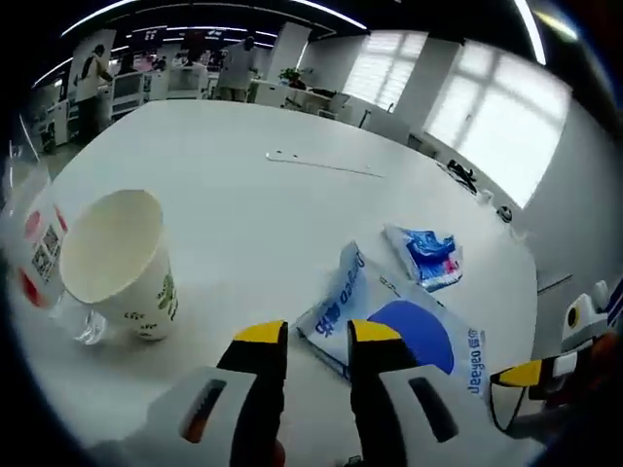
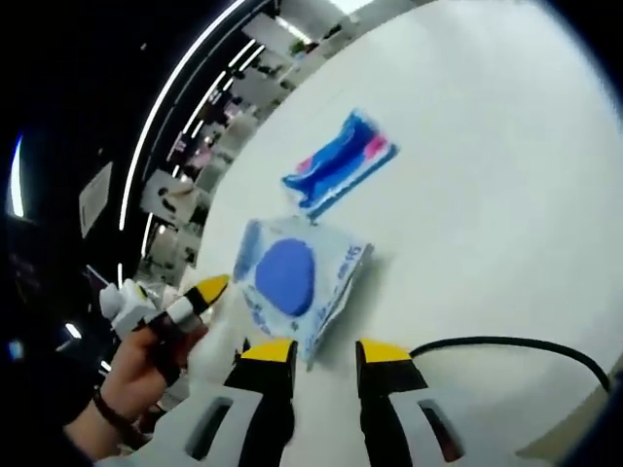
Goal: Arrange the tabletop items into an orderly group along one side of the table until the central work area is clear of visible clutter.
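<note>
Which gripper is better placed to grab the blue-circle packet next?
Probably the left gripper: its open jaws sit right at the edge of the blue-circle packet. The right gripper is also open and close to the packet, so the margin is small.

On the white and blue packet (image 1: pixel 399 326) in the left gripper view, blue printed characters run along the edges, but they are too warped and small to read. The paper cup (image 1: pixel 117 263) bears a small green mark and fine print low on its side, unreadable. The clear bag (image 1: pixel 34 243) at the left edge carries red round labels and a square code pattern, no legible words. In the right gripper view the same packet (image 2: pixel 297 277) shows only its blue disc; its print cannot be made out
</note>
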{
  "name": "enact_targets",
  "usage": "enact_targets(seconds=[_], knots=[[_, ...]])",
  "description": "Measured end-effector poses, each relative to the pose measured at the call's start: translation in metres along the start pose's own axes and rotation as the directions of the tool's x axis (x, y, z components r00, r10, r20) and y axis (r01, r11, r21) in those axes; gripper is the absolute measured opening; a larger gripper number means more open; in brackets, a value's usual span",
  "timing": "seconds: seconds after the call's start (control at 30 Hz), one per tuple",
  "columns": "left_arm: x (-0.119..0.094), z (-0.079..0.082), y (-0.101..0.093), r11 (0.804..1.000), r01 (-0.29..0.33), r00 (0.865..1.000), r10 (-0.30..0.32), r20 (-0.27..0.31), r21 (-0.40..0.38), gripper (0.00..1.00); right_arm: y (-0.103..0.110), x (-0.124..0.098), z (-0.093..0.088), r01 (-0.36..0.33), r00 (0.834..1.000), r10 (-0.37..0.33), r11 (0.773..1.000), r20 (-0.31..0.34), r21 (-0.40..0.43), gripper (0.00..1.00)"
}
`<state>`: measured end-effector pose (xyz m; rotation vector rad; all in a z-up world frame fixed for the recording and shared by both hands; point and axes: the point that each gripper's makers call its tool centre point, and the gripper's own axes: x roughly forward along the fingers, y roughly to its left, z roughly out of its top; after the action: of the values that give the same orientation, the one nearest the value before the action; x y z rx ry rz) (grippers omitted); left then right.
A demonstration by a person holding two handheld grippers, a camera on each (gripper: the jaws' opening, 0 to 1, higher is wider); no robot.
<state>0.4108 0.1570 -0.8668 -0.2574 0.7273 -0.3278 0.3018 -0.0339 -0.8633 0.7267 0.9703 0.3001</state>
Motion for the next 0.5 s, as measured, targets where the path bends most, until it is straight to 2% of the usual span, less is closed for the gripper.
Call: enact_targets(seconds=[0.23,0.37,0.47,0.5], knots=[[0.006,-0.002,-0.01,0.999,0.023,0.999,-0.022,-0.025,0.028,0.21,0.003,0.008,0.005,0.005,1.0,-0.005,1.0,-0.002,0.013,0.22],[0.009,-0.008,-0.008,1.0,0.014,0.999,-0.014,-0.036,-0.013,0.2,0.005,0.017,0.002,0.015,1.0,-0.015,1.0,-0.016,0.026,0.16],[0.008,-0.011,-0.009,1.0,-0.003,0.999,0.002,-0.041,-0.022,0.11,0.005,0.023,0.0,0.034,0.999,-0.033,0.999,-0.03,0.026,0.12],[0.007,-0.012,-0.008,1.0,-0.008,0.999,0.006,-0.047,-0.027,0.08,0.006,0.023,-0.001,0.039,0.999,-0.038,0.999,-0.037,0.016,0.05]])
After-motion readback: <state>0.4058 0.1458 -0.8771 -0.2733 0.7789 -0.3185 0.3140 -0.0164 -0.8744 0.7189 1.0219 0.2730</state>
